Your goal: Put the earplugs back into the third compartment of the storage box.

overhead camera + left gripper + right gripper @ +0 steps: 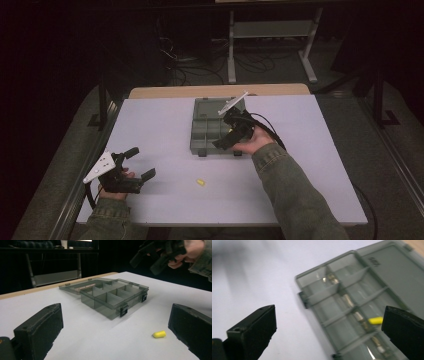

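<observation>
Lower left, the left gripper (pixel 139 164) gapes empty; the yellow plug (pixel 200 182) lies right of it (on the bench (pixel 165 125)). Right gripper (pixel 226 131), also gaping, hangs over the organizer box (pixel 206 131).

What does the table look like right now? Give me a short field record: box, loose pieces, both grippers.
box: grey compartment box on the white table, lid open and lying flat behind it
piece in box: one yellow piece in a compartment, partly hidden by the right gripper's jaw
piece on table: one yellow earplug-like piece loose, in front of the box, apart from it
left gripper: jaws wide open, holding nothing, near the table's left front
right gripper: jaws open, holding nothing, held above the box
</observation>
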`<state>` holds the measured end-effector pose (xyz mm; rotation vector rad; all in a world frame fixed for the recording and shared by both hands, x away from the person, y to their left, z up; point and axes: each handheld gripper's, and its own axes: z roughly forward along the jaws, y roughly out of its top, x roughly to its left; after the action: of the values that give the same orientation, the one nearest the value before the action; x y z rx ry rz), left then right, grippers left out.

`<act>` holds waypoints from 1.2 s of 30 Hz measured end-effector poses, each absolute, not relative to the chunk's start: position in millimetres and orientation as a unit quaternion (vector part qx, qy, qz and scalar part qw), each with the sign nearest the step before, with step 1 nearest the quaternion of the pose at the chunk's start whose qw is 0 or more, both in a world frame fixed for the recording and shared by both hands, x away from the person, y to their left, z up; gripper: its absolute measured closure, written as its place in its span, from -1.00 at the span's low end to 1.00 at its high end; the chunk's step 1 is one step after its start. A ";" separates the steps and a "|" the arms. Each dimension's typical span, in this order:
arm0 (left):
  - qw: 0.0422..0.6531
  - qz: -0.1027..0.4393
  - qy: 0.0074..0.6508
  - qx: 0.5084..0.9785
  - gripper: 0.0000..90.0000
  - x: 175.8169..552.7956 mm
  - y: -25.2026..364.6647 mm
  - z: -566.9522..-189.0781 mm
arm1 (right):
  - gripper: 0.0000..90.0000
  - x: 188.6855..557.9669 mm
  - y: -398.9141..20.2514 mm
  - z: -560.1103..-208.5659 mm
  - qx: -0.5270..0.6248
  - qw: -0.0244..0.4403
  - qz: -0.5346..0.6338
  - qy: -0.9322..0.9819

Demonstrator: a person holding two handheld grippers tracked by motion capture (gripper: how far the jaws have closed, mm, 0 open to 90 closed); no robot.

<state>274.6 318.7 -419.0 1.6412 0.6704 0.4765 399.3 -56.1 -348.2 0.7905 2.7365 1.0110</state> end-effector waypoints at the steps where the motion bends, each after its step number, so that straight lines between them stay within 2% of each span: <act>1: 0.608 0.206 0.290 0.710 -1.00 274.5 318.8 -418.9 | -1.00 395.6 -54.2 -348.8 0.257 0.057 0.336 0.904; 13: 0.606 0.206 0.289 0.712 -1.00 274.7 318.6 -419.0 | -1.00 358.1 -30.6 -376.3 0.223 0.033 0.341 0.913; 29: 0.606 0.205 0.288 0.712 -1.00 274.7 318.3 -419.0 | -1.00 333.9 -6.2 -414.1 0.199 0.002 0.324 0.925; 36: 0.607 0.205 0.288 0.712 -1.00 274.6 317.9 -419.1 | -0.62 327.6 -4.6 -421.8 0.186 -0.004 0.313 0.931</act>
<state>274.6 317.9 -419.1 1.6451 0.6668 0.4731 327.6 -4.6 -421.8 0.5855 2.9346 0.9851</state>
